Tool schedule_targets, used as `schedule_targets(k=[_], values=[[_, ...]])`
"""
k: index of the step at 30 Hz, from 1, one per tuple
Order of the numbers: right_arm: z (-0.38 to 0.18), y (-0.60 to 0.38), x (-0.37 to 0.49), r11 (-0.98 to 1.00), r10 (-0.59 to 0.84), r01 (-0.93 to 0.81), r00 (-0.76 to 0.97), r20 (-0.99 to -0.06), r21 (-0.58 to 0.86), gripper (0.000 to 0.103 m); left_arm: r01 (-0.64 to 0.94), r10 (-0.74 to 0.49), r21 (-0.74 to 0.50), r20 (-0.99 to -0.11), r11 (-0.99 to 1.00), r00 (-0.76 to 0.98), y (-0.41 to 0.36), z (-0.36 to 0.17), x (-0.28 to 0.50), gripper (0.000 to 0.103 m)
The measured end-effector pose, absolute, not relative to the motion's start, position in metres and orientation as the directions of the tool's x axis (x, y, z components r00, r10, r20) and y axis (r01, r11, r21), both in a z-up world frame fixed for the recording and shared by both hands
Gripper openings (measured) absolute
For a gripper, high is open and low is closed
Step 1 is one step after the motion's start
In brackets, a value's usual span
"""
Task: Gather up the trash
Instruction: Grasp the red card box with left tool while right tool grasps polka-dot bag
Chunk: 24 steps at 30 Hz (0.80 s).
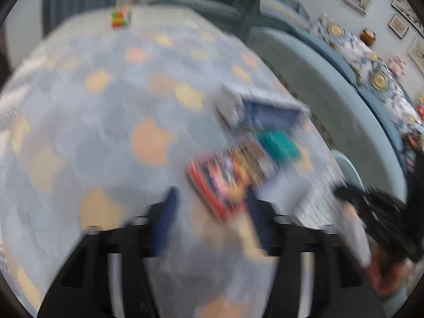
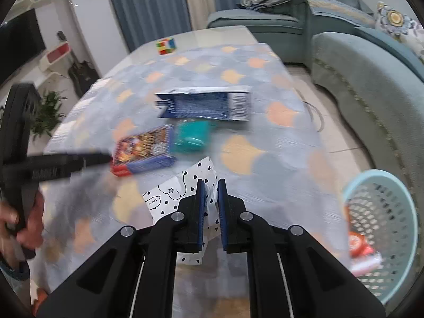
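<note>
My right gripper [image 2: 211,185] is shut on a white paper wrapper with black hearts [image 2: 182,193], held just above the table. My left gripper [image 1: 210,196] is open and empty, close to a red and blue snack packet [image 1: 230,177], which also shows in the right wrist view [image 2: 143,149]. A teal packet [image 2: 192,136] and a blue and white torn box [image 2: 206,103] lie beyond it; both show blurred in the left wrist view, the teal packet [image 1: 278,144] and the box [image 1: 262,111]. The left gripper appears at the left of the right wrist view [image 2: 106,159].
A light blue mesh basket [image 2: 381,185] with some wrappers inside stands off the table's right side. A colour cube [image 2: 166,45] sits at the far table edge. A teal sofa [image 2: 365,79] runs along the right. The tablecloth [image 2: 265,145] has orange and blue patches.
</note>
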State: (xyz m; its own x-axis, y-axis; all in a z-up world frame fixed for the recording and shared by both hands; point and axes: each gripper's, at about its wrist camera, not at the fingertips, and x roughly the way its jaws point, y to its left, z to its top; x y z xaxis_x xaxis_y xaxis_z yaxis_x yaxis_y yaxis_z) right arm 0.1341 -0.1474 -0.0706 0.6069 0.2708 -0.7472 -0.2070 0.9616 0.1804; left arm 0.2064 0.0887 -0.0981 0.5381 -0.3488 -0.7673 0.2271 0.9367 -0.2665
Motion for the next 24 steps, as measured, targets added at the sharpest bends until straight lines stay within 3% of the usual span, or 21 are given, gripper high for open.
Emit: schedule_targets(k=[1, 5, 11, 17, 24], values=[[-0.071, -0.151, 0.133, 0.964, 0.263, -0.202, 0.606, -0.751, 0.174, 0.008, 0.248, -0.348, -0.249, -0.754, 0.936, 0.557, 0.084, -0.098, 0.211, 0.073], [-0.074, -0.163, 0.131, 0.962, 0.271, -0.205, 0.599, -0.753, 0.182, 0.008, 0.31, -0.342, -0.193, -0.756, 0.931, 0.558, 0.072, -0.099, 0.238, 0.073], [-0.082, -0.17, 0.129, 0.957, 0.291, -0.19, 0.589, -0.754, 0.221, 0.008, 0.4, -0.443, -0.274, -0.788, 0.875, 0.428, 0.061, -0.105, 0.248, 0.071], [-0.08, -0.19, 0.118, 0.952, 0.302, -0.139, 0.592, -0.747, 0.274, 0.008, 0.524, -0.316, -0.079, -0.869, 0.848, 0.381, 0.018, -0.108, 0.196, 0.071], [-0.082, -0.204, 0.09, 0.959, 0.269, -0.096, 0.598, -0.755, 0.266, 0.008, 0.411, -0.197, -0.005, -0.884, 0.911, 0.424, 0.0, -0.124, 0.206, 0.071]])
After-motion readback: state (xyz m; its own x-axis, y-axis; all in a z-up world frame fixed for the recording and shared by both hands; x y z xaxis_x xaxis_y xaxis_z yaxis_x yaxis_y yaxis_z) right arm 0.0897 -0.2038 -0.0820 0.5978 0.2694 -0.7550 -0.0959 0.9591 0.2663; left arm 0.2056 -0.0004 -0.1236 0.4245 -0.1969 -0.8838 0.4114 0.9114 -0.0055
